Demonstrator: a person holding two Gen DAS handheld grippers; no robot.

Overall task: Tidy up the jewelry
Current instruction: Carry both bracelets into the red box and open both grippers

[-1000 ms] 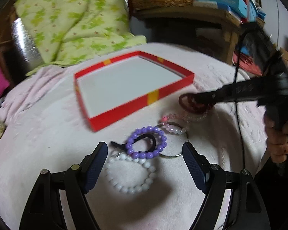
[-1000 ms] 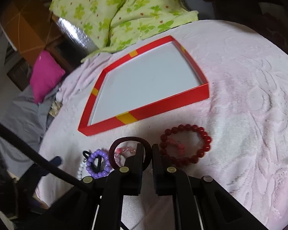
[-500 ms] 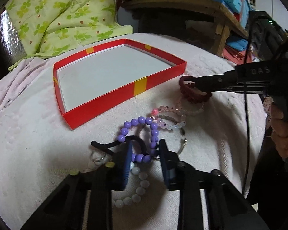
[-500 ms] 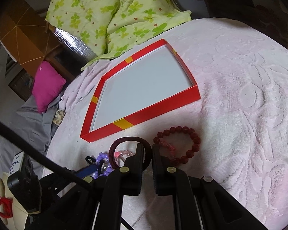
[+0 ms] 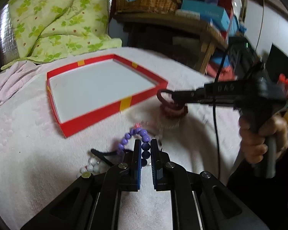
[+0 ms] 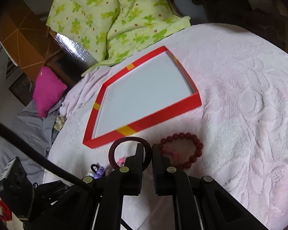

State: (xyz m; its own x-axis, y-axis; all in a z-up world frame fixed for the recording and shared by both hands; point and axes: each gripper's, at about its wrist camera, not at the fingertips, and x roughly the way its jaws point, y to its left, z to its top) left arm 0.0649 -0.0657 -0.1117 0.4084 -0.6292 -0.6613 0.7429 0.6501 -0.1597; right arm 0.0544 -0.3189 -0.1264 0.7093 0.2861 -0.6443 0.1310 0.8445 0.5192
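A red tray [image 5: 98, 113] with a white floor lies on the pink towel; it also shows in the right wrist view [image 6: 163, 113]. My left gripper [image 5: 144, 149] is shut on a purple bead bracelet [image 5: 128, 136], lifted a little. My right gripper [image 6: 147, 153] is shut on a dark maroon hair tie [image 6: 113, 149], held above the towel just short of the tray's near wall; it also shows in the left wrist view [image 5: 160, 96]. A dark red bead bracelet [image 6: 195, 145] lies on the towel beside the right gripper.
A white bead bracelet [image 5: 90, 168], a black hair tie [image 5: 99, 153] and a pink bead bracelet [image 5: 169, 124] lie on the towel near the left gripper. A green quilt [image 5: 53, 23] lies behind the tray. A wooden shelf with a basket [image 5: 149, 0] stands at the back.
My left gripper has closed on the purple bracelet and lifted it. My right gripper, holding the maroon hair tie, has risen and moved toward the tray.
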